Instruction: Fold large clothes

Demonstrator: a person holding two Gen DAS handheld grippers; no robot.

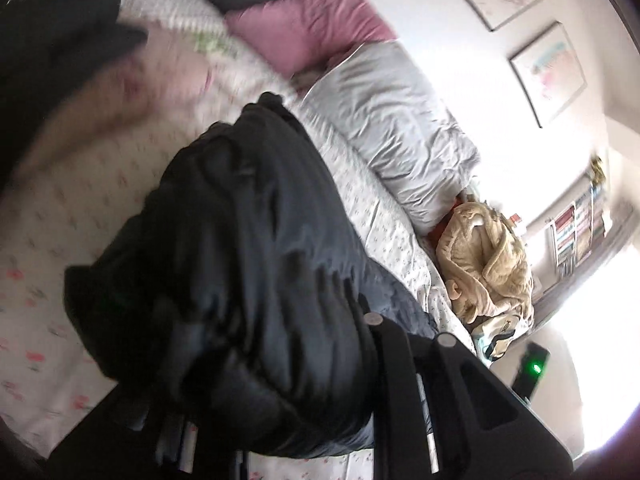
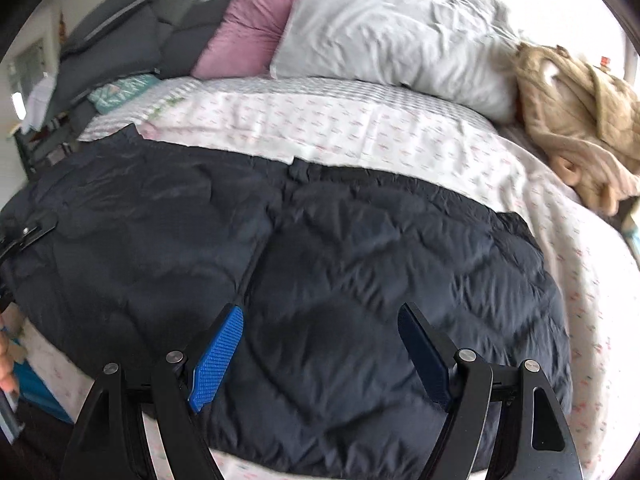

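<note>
A big bed is seen. A dark puffy jacket is spread flat on the bed's near side. Its edge is pinched tight by the left gripper. The right gripper is held wide apart above the jacket.

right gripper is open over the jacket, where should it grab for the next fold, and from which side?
Probably the near hem of the jacket, just below the right gripper, coming in from the bed's near edge. The jacket lies flat and spread; puffy quilting gives little to pinch mid-panel, while the hem is a free edge hanging toward the bedside. The left gripper already has bunched fabric at the far left side.
</note>
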